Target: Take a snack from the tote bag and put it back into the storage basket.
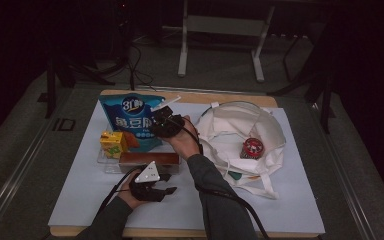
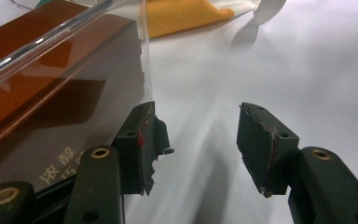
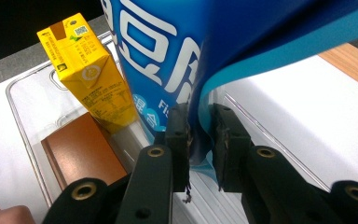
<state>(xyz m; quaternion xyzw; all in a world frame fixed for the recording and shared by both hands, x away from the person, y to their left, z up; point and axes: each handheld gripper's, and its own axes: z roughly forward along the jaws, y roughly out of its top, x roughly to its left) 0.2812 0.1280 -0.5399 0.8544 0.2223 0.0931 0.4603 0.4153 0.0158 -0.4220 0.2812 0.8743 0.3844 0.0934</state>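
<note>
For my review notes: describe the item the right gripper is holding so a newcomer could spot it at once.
On the white mat, find the clear plastic tray left of the white tote bag. The right gripper pinches the blue snack bag standing there: the tallest item, with white lettering, unlike the yellow juice carton and brown box.

Blue snack bag [image 3: 168, 60], white lettering, upright over clear tray [image 3: 23, 121], lower edge pinched between fingers [image 3: 177, 140]
</note>
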